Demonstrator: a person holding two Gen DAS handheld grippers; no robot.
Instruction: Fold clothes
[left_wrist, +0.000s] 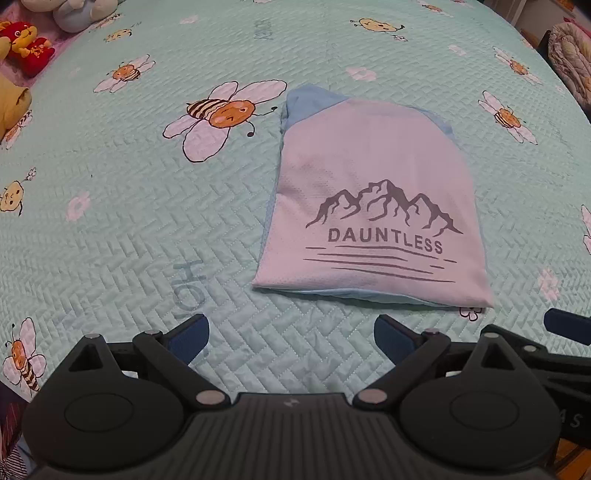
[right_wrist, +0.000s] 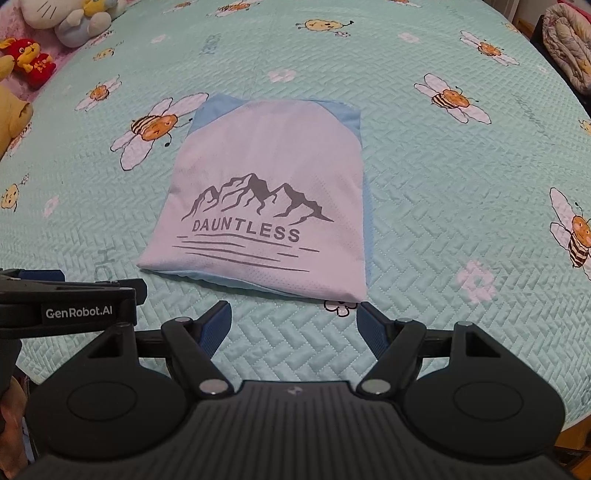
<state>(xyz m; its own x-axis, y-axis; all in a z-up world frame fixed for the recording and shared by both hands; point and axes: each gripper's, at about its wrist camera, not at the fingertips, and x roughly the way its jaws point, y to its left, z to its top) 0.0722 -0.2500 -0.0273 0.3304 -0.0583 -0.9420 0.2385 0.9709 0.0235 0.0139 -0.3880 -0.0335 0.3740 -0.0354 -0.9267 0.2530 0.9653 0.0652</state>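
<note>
A folded white T-shirt (left_wrist: 373, 192) with light blue shoulders and a grey mountain print reading DAUNTLESS lies flat on the bed; the right wrist view shows the same T-shirt (right_wrist: 269, 192) in the middle. My left gripper (left_wrist: 291, 338) is open, hovering just short of the shirt's near edge and to its left, nothing between the blue pads. My right gripper (right_wrist: 293, 325) is open too, just before the shirt's near right corner, holding nothing. The left gripper's body (right_wrist: 70, 299) shows at the left of the right wrist view.
The bed wears a mint quilted cover (left_wrist: 147, 221) printed with bees and flowers. Plush toys (right_wrist: 55, 26) line the far left edge. A bundled quilt (right_wrist: 569, 48) sits beyond the far right corner. Wide bare bedding surrounds the shirt.
</note>
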